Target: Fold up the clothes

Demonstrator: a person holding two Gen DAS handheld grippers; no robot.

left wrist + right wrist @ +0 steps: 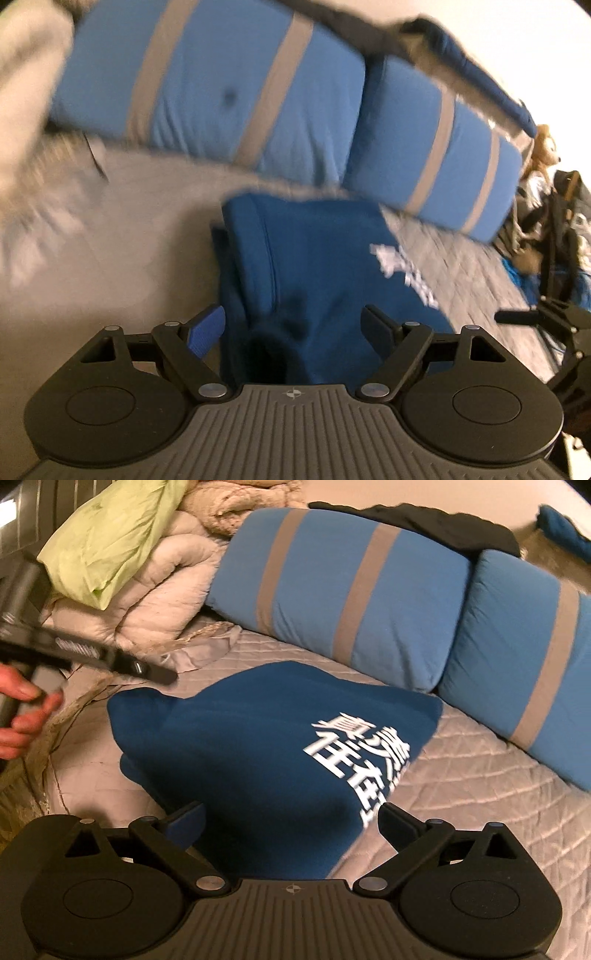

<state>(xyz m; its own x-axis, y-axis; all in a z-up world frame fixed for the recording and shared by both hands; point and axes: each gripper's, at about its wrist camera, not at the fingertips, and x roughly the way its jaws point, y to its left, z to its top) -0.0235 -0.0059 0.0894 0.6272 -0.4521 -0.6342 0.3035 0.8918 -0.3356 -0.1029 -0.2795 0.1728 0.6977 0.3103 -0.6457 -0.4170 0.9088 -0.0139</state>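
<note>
A dark blue sweatshirt with white printed characters lies folded on the quilted bed; both the left hand-held gripper and right hand-held gripper gape wide, empty.

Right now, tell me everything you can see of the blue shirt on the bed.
The blue shirt is deep blue, soft knit by its look, with blurred white characters printed toward its right side. It lies folded into a rough bundle on the grey quilted bedcover, below two striped blue pillows, apart from them. A seam and a dark opening, perhaps a sleeve, show in the left view. Both tools stand open over its near edge; neither grips it.
</note>
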